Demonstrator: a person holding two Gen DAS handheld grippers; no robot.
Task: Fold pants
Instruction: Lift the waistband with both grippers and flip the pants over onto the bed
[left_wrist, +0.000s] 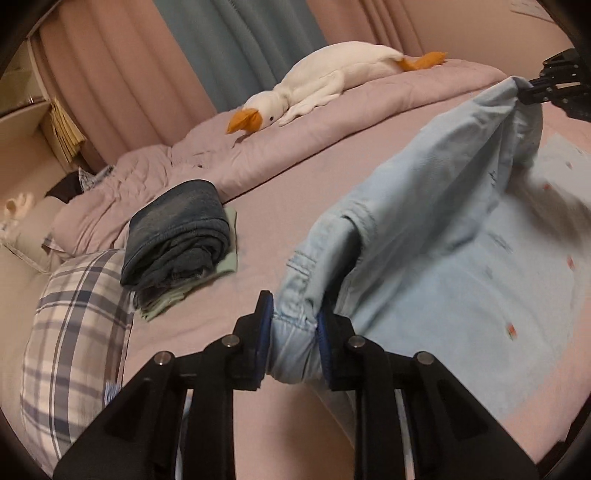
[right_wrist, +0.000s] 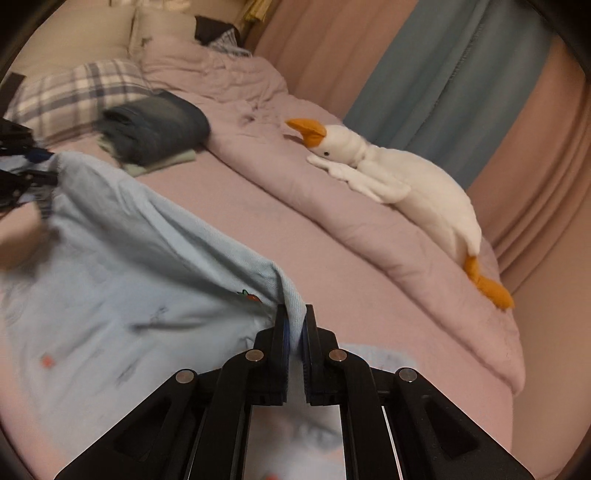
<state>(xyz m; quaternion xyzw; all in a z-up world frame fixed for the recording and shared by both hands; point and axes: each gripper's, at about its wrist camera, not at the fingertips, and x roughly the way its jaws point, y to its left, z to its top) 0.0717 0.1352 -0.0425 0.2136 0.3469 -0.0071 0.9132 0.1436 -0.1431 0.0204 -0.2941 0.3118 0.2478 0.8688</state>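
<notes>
Light blue pants (left_wrist: 424, 206), small orange prints on the fabric, lifted partly off the bed (left_wrist: 280, 192) and stretched between both grippers; lower part drapes down onto the pink sheet, blurred in both views. Left hand-held gripper (left_wrist: 293, 332) clamps a gathered, elastic-looking edge of the pants, a thick bunch of fabric pressed between its blue pads (left_wrist: 325, 343). Right hand-held gripper (right_wrist: 295, 332) is clenched on a thin fold of the opposite end, jaws nearly together with only cloth between them. In the left wrist view the right one shows at the top right edge, pinching the far corner of the pants; in the right wrist view the left one shows at the left edge, partly blurred.

Beyond the pants, near the head of the bed: a folded stack with dark jeans (left_wrist: 177, 236) on top of a pale green garment (left_wrist: 229, 266), resting on the sheet just beside a plaid pillow (left_wrist: 77, 325). Rumpled pink duvet (left_wrist: 332, 122) bunched along the far side of the bed, white plush goose (left_wrist: 332, 74) with orange beak and feet lying on it. Pink and blue curtains (left_wrist: 229, 48) behind. More bedding and a dark item at the headboard end, too small to tell.
</notes>
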